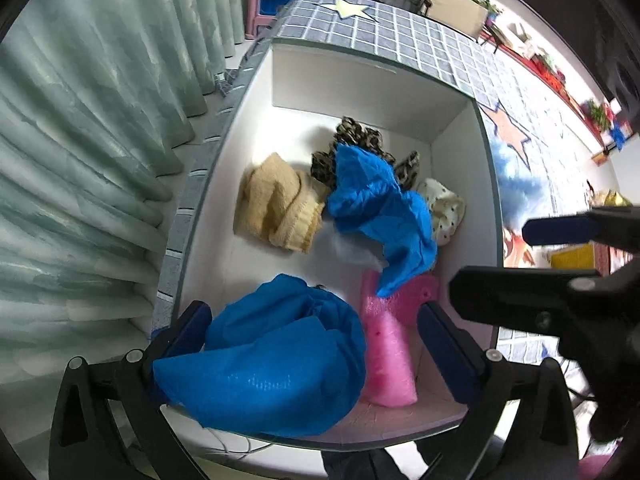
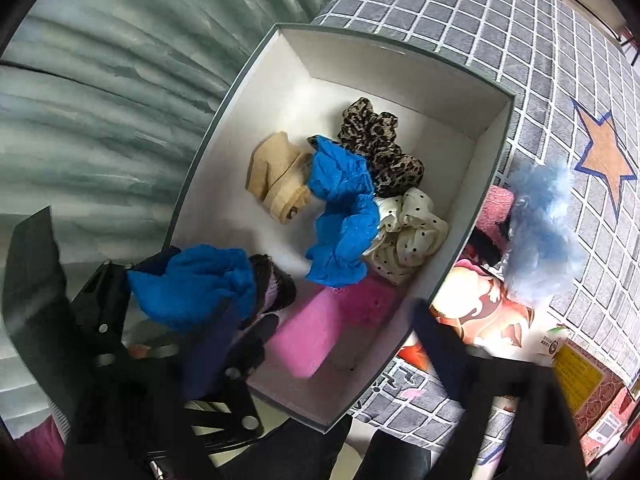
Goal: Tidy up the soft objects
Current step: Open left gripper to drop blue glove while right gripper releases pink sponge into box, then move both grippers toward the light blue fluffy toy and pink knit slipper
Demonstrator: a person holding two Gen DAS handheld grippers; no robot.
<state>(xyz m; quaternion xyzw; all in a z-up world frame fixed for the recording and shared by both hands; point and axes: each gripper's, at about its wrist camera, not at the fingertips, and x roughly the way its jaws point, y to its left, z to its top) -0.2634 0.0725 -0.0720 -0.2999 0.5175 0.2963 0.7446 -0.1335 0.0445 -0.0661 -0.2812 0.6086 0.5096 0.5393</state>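
left gripper (image 1: 316,336): we see jaws spread wide; nearest blue non-woven cover (image 1: 264,356) sits between the pads, bunched against the left pad, clear of the right pad; no squeeze visible
right gripper (image 2: 320,344): we read jaws wide too; nothing between them; fingers dark and blurred in its own view
near end of box: pink foam piece (image 1: 390,344) lies on the floor just right of that blue cover
box (image 1: 248,128): white inside, grey rim; sits on grey grid cloth (image 2: 500,40) with star prints
mid box: second blue cover (image 1: 380,208) draped over the middle, its tail touching the pink foam
left of it: beige knit sock (image 1: 276,208)
behind: leopard-print scrunchie (image 2: 380,144); cream polka-dot scrunchie (image 2: 408,232) at right wall
outside box, right: fluffy light-blue scrunchie (image 2: 540,224) on the cloth
far left: pale green curtain (image 1: 100,120)
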